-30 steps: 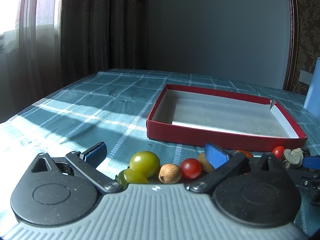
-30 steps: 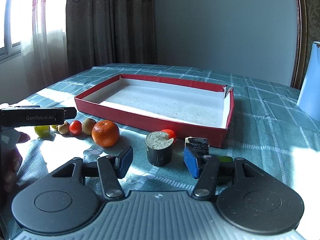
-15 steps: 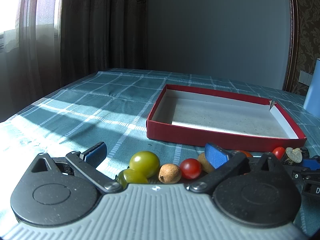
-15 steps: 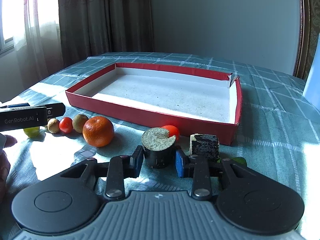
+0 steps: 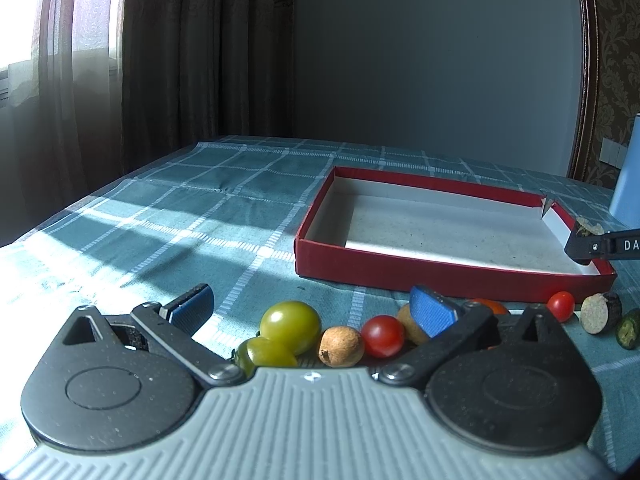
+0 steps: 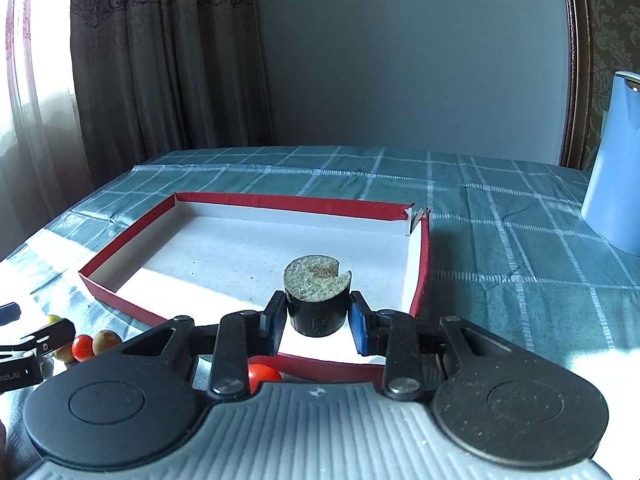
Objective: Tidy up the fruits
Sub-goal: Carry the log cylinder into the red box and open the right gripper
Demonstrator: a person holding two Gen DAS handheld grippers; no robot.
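Observation:
My right gripper (image 6: 318, 320) is shut on a dark-skinned cut fruit chunk (image 6: 316, 296) with a pale notched top, held above the near right part of the red box (image 6: 128, 236). That gripper also shows at the right edge of the left wrist view (image 5: 600, 240). My left gripper (image 5: 312, 308) is open and low over a row of fruit: a green tomato (image 5: 290, 326), a brown nut-like fruit (image 5: 342, 346), a red cherry tomato (image 5: 382, 336). Another cherry tomato (image 5: 561, 306) and a second cut chunk (image 5: 600, 312) lie right of it.
The box (image 5: 400, 272) is white inside and holds nothing. A torn corner (image 6: 416, 214) stands at its far right. A pale blue jug (image 6: 616, 184) stands at the right. A green slice (image 5: 628, 328) lies at the right edge. Curtains hang behind.
My right gripper closed on the dark cut chunk, lifted it off the cloth and carried it forward over the box. My left gripper has not moved.

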